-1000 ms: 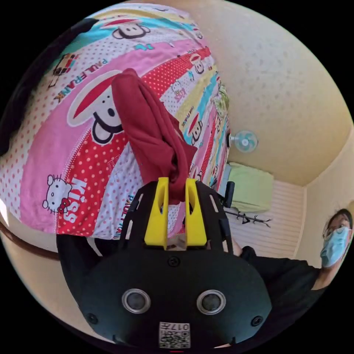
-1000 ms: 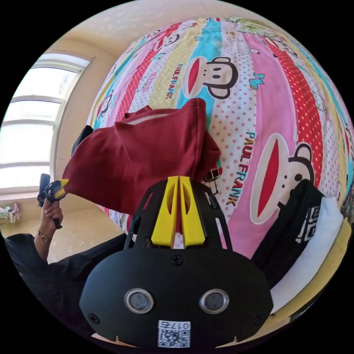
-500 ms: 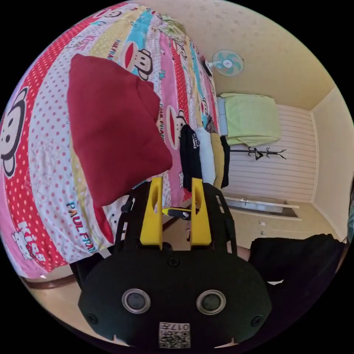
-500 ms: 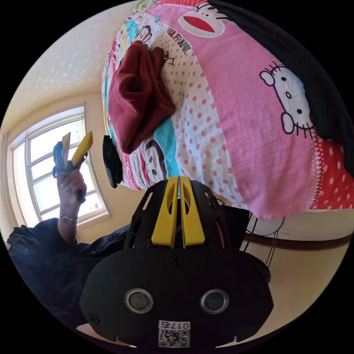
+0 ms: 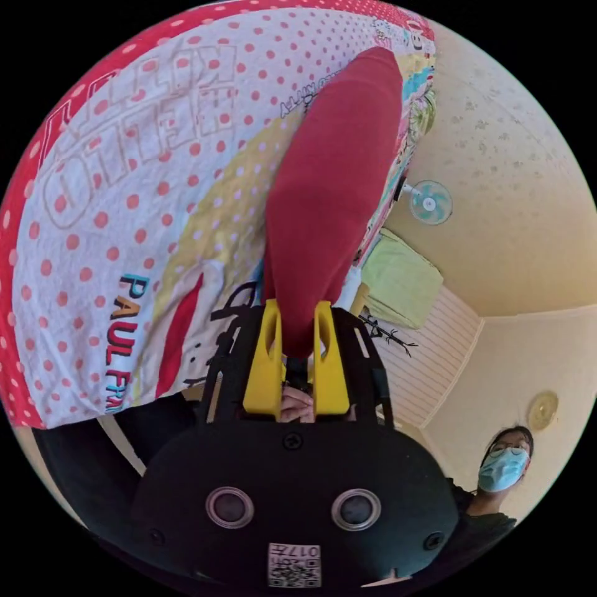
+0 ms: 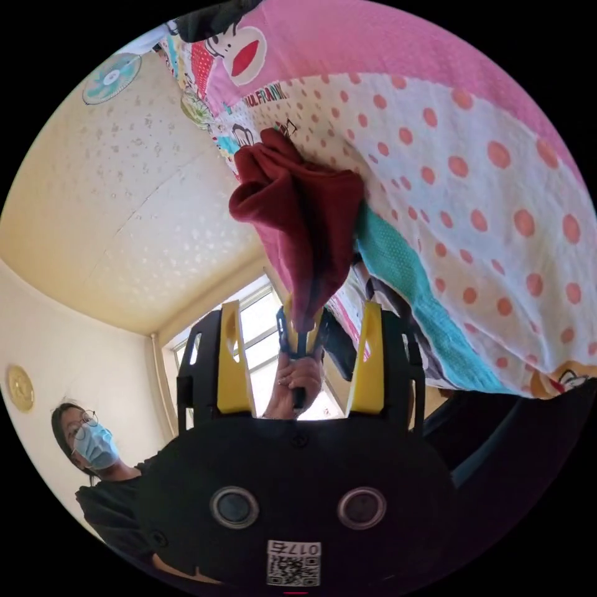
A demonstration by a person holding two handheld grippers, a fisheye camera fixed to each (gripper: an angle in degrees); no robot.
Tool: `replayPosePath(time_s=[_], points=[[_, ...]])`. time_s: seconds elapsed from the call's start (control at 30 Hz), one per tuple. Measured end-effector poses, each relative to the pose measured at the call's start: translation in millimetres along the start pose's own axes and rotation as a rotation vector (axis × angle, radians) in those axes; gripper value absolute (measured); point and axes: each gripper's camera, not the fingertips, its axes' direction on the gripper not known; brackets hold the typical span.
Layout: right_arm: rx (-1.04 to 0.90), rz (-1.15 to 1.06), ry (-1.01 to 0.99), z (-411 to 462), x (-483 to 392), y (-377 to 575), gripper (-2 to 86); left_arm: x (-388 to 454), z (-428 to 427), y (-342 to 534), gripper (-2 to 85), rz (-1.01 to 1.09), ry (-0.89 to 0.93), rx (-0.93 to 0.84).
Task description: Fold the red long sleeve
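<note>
Between the yellow jaws of the left claw (image 5: 296,339), the red long sleeve (image 5: 333,186) is pinched at one end.

The right claw (image 6: 298,360) has its jaws wide apart and holds nothing. The red long sleeve is a small folded bundle and lies on the dotted bed cover (image 5: 143,186). I think the folding is almost done, and the bundle may just need to be put down neatly.

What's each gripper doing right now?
Left gripper: shut on the red long sleeve, lifting its edge.
Right gripper: open, holding nothing.
</note>
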Motion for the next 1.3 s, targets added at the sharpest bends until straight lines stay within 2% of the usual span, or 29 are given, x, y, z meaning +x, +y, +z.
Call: replayPosePath(time_s=[0.1, 0.2, 0.27, 0.37, 0.53, 0.7, 0.83, 0.9, 1.0, 1.07, 1.17, 1.3], points=[[0.073, -0.002, -0.082, 5, -6, -10, 25.4, 30, -1, 25, 7.3, 0.088, 0.005, -0.032], [0.130, 0.000, -0.252, 3, -17, -12, 16.4, 56, -13, 50, 7.1, 0.164, -0.022, -0.057], [-0.007, -0.005, -0.142, 21, -41, -2, 8.4, 72, -37, 68, 7.0, 0.237, -0.039, -0.035], [-0.170, -0.150, 0.054, 59, -90, 34, 5.1, 85, -84, 91, 7.2, 0.299, 0.026, 0.000], [-0.372, -0.284, 0.181, 163, -146, 102, 3.3, 108, -189, 142, 7.6, 0.438, 0.076, 0.129], [-0.628, -0.422, 0.130, 305, -182, 174, 3.0, 130, -313, 209, 7.7, 0.617, 0.112, 0.368], [-0.793, -0.565, 0.075, 407, -192, 245, 3.6, 137, -386, 272, 7.8, 0.727, -0.005, 0.553], [-0.828, -0.578, 0.086, 440, -179, 266, 4.1, 120, -402, 283, 7.8, 0.706, -0.038, 0.615], [-0.822, -0.510, 0.163, 474, -125, 277, 5.7, 61, -410, 271, 8.4, 0.548, -0.041, 0.626], [-0.781, -0.457, 0.365, 477, -70, 273, 6.8, -3, -397, 250, 10.2, 0.300, -0.162, 0.569], [-0.774, -0.423, 0.692, 445, -18, 261, 5.6, -88, -367, 242, 9.5, 0.037, -0.303, 0.491], [-0.859, -0.413, 0.882, 369, -2, 247, 2.2, -172, -327, 258, 7.9, -0.169, -0.259, 0.414]])
